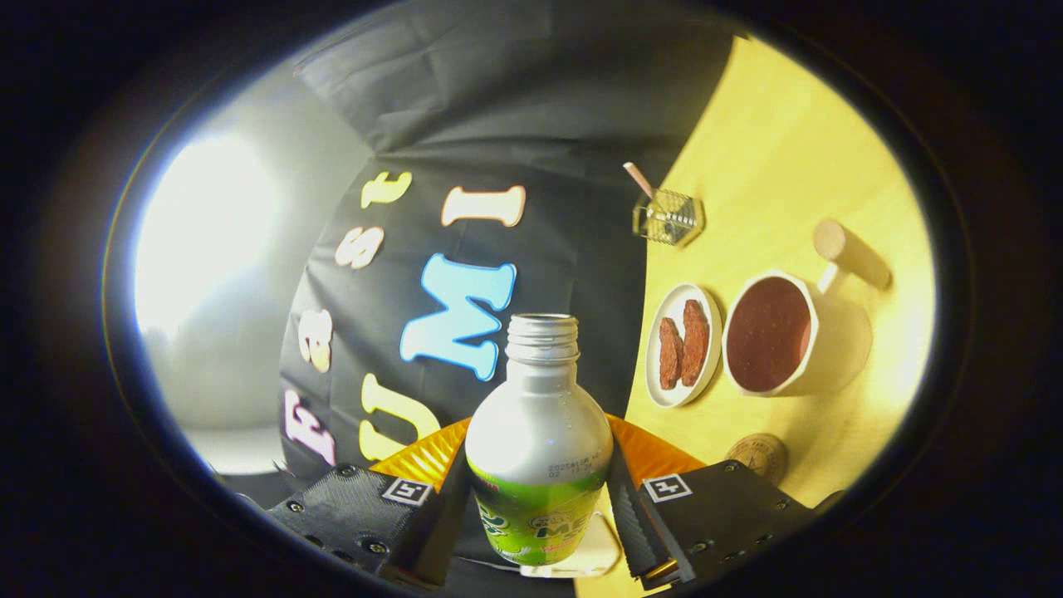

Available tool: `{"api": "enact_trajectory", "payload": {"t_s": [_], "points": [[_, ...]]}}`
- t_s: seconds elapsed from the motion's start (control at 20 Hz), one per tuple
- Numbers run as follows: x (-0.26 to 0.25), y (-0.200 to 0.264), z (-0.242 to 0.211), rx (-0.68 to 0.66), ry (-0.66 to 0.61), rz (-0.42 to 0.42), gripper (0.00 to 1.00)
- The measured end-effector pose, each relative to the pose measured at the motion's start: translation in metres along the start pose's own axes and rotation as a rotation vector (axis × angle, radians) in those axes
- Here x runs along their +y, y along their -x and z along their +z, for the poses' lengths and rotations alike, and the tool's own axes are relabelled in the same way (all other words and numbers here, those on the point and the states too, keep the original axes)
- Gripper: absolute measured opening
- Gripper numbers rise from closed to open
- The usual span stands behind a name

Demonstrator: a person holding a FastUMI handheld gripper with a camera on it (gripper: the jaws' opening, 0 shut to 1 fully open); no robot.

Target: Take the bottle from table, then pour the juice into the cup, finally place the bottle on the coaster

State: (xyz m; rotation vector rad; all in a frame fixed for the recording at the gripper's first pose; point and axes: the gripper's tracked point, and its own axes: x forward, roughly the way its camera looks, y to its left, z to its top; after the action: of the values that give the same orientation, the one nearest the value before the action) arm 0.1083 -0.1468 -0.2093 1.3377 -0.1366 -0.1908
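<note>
While tongs (538, 507) clamp bottle (538, 440), cup (770, 334) sits well apart w/ bare table (789, 149) beyond.

We read this as a staged recording booth dressed as a dining spot. A black cloth wall (531, 108) hangs creased behind a yellow table (797, 149). On the table sit a small plate of brown snacks (683, 345), a white handled pot (771, 332), a faceted glass holder (667, 218) and a cork coaster (757, 455). Bright lamp glare (203, 232) beside the cloth.

Bottle (538, 440) base hidden between gripper (538, 507) fingers; coaster (757, 456) perhaps partly hidden
</note>
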Motion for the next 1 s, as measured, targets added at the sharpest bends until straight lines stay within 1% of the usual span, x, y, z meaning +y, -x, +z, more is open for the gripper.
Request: {"api": "enact_trajectory", "payload": {"t_s": [0.1,0.15,0.25,0.3,0.4,0.5,0.6,0.85,0.9,1.0], "points": [[0.005,0.004,-0.003,0.002,0.182,-0.016,0.77],[0.009,0.006,-0.007,0.001,0.248,-0.014,0.77],[0.027,0.011,-0.015,-0.001,0.333,0.026,0.77],[0.033,0.013,-0.019,0.003,0.363,0.038,0.77],[0.041,0.016,-0.026,0.005,0.473,0.053,0.77],[0.044,0.019,-0.032,0.008,0.606,0.037,0.77],[0.059,0.021,-0.031,-0.007,0.757,0.022,0.77],[0.084,0.024,-0.02,-0.07,1.206,-0.036,0.77],[0.077,0.022,-0.021,-0.065,1.265,-0.068,0.77],[0.069,0.018,-0.03,-0.029,1.305,-0.084,0.78]]}}
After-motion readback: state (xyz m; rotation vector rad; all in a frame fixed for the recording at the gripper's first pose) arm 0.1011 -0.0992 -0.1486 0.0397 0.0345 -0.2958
